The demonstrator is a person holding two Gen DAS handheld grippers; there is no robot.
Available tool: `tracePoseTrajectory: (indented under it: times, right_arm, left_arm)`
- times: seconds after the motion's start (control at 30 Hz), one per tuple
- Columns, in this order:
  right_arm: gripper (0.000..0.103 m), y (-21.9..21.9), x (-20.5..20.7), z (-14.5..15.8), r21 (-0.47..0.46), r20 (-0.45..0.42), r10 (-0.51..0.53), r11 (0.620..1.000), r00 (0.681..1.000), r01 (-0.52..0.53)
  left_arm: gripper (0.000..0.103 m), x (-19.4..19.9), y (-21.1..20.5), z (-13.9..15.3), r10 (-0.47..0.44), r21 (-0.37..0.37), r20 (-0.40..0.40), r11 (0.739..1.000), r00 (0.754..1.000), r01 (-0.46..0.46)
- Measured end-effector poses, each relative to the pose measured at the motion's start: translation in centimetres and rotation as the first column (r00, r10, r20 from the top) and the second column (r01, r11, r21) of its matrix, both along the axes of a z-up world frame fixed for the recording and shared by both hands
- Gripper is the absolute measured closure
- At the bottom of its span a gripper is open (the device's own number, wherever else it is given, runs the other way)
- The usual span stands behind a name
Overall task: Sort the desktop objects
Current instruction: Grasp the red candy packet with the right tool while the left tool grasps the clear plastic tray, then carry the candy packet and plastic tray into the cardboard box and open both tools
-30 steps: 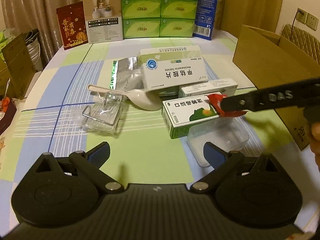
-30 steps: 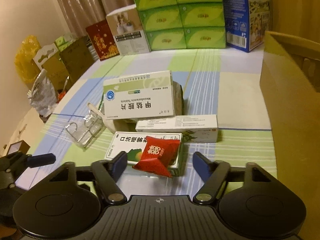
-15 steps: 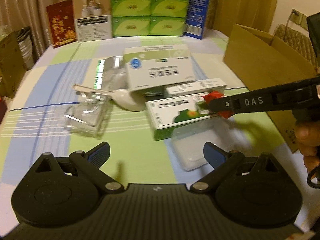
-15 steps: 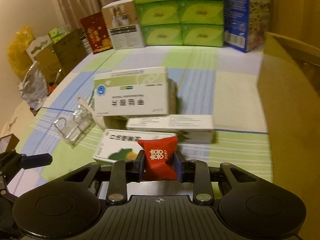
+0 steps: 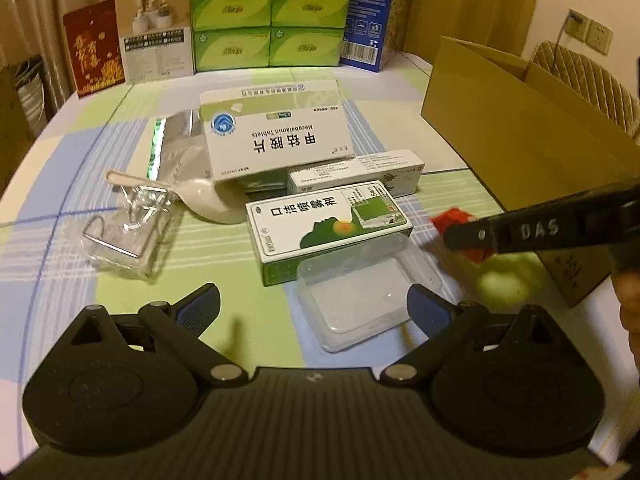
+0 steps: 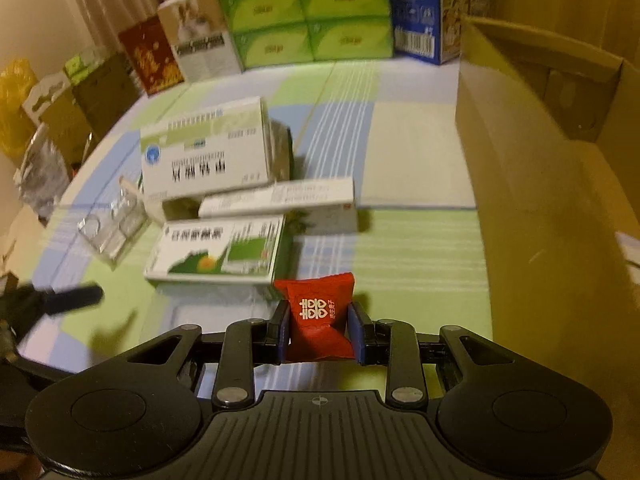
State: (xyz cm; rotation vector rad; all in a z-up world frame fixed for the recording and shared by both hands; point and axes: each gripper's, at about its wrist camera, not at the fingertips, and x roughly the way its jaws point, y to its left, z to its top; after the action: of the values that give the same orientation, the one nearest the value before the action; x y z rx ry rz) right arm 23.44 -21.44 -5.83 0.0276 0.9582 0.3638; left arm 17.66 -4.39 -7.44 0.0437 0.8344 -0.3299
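right gripper [image 6: 319, 332] is clamped on the red candy packet [image 6: 318, 316], held up just beside the open cardboard box [image 6: 540, 184]. left gripper [image 5: 314, 304] gapes empty over the clear plastic case [image 5: 360, 300]. medicine boxes [image 5: 276, 140], spoon [image 5: 200, 196] all left to sort, so early days imo.

Right gripper [image 6: 319, 328] fingers pinched close; left gripper [image 5: 313, 305] fingers spread wide
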Motion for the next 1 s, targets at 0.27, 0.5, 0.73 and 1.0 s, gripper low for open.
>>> tracePoseTrajectory:
  times: [0.27, 0.5, 0.73, 1.0]
  right_arm:
    - [0.076, -0.7, 0.4, 0.7, 0.051, 0.028, -0.04, 0.998, 0.999, 0.038]
    - [0.076, -0.8, 0.6, 0.7, 0.054, 0.032, -0.04, 0.998, 0.999, 0.038]
    - [0.076, -0.7, 0.6, 0.4, 0.046, 0.016, -0.014, 0.999, 1.0, 0.013]
    - [0.076, 0.3, -0.2, 0.0, 0.022, -0.002, 0.049, 0.999, 0.999, -0.049]
  left_arm:
    - [0.005, 0.5, -3.2, -1.0, 0.025, -0.035, -0.017, 0.999, 1.0, -0.025]
    - [0.005, 1.5, -4.9, -1.9, 0.048, -0.011, -0.02, 0.999, 0.999, -0.048]
    - [0.013, 1.5, -4.1, -2.4, 0.061, 0.063, -0.029, 0.996, 0.998, -0.059]
    - [0.014, 0.0, -1.5, -2.0, 0.067, 0.066, -0.046, 0.996, 0.997, -0.064]
